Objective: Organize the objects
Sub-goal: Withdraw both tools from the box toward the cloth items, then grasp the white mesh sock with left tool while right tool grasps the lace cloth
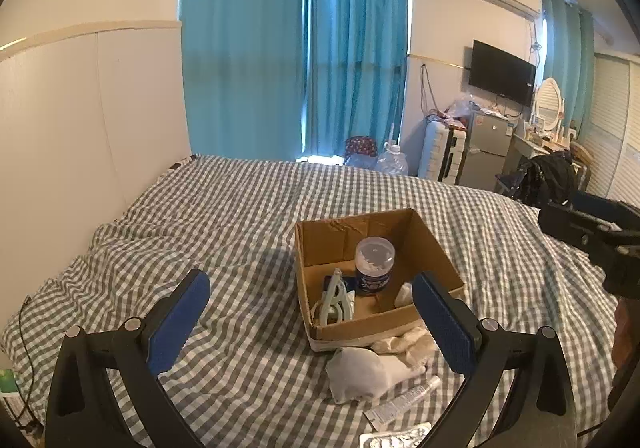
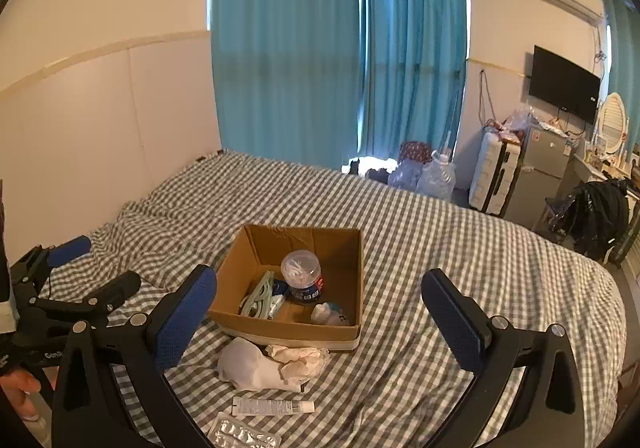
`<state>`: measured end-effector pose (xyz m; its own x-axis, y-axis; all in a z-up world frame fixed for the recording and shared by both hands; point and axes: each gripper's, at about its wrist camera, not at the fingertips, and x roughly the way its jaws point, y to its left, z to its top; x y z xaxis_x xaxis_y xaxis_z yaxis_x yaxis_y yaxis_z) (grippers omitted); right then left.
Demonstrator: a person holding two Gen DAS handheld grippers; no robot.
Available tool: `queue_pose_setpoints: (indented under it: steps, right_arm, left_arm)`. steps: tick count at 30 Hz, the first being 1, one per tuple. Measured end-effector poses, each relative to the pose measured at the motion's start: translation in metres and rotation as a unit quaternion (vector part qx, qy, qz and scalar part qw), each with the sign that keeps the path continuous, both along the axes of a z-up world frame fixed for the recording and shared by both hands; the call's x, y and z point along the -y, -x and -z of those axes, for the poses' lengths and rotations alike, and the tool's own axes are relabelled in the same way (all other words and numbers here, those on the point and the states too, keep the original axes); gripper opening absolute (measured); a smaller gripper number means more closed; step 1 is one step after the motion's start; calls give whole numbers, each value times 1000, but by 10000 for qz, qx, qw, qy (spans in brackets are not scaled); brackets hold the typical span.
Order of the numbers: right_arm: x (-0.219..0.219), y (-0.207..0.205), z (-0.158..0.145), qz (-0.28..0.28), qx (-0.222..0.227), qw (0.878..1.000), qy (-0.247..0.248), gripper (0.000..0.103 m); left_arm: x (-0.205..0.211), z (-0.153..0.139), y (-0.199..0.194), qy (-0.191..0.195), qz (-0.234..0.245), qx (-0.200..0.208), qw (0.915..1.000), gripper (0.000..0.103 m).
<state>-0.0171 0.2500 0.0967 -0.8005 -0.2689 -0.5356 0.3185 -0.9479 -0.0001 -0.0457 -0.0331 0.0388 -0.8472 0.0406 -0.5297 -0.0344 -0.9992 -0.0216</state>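
Observation:
An open cardboard box [image 1: 436, 248] [image 2: 256, 248] sits on the checked bed. Inside are a clear-lidded jar [image 1: 375, 266] [image 2: 302, 277], pale green clips [image 1: 335, 298] [image 2: 260, 294] and a small white bottle [image 2: 326, 313]. In front of the box lie white socks [image 1: 368, 372] [image 2: 256, 366], crumpled tissue [image 1: 408, 342] [image 2: 300, 356], a white tube [image 1: 404, 400] [image 2: 272, 406] and a blister pack [image 1: 394, 438] [image 2: 244, 436]. My left gripper [image 1: 312, 322] is open and empty, near the box's front left; it also shows at the left of the right wrist view [image 2: 100, 270]. My right gripper [image 2: 320, 322] is open and empty, above the box's front edge.
The grey checked bedspread [image 2: 440, 248] is rumpled toward the white wall at the left. Beyond the bed's far edge stand water jugs [image 2: 436, 178], a suitcase [image 2: 496, 176] and a small fridge [image 2: 544, 168]. A chair with a black bag [image 2: 596, 216] is at the right.

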Motion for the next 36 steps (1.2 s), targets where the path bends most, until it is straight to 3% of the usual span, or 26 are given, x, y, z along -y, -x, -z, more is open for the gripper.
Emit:
queue_pose_setpoints:
  steps: [5, 14, 19, 22, 26, 32, 34, 35, 36]
  right_arm:
    - [6, 26, 41, 8, 227, 9997, -127, 103]
    - [2, 63, 138, 78, 1172, 9927, -291, 103]
    - [2, 74, 169, 172, 1485, 9880, -376, 102]
    - [3, 76, 183, 195, 1667, 9851, -386, 99]
    - [6, 77, 191, 213, 1768, 9832, -406, 96]
    - [10, 75, 200, 168, 1899, 9808, -419, 86]
    - [9, 75, 203, 94, 1996, 9790, -395, 76]
    - [11, 76, 207, 37, 2076, 9775, -376, 74]
    - [13, 79, 212, -5, 2142, 9761, -377, 70]
  left_arm:
    - [0, 34, 23, -85, -180, 230, 9995, 103]
    - [-8, 133, 55, 5, -80, 1147, 9934, 103]
    - [-16, 163, 58, -227, 148, 1429, 9894, 103]
    - [-28, 177, 57, -395, 525, 1609, 9848, 103]
    - [-42, 204, 59, -351, 681, 1912, 9786, 103]
    - [-58, 223, 62, -347, 990, 2030, 9735, 103]
    - [-61, 226, 60, -266, 1068, 2054, 9725, 94]
    - [-63, 226, 58, -264, 1146, 2049, 9717, 80]
    - [-65, 225, 55, -260, 1225, 2045, 9708, 76]
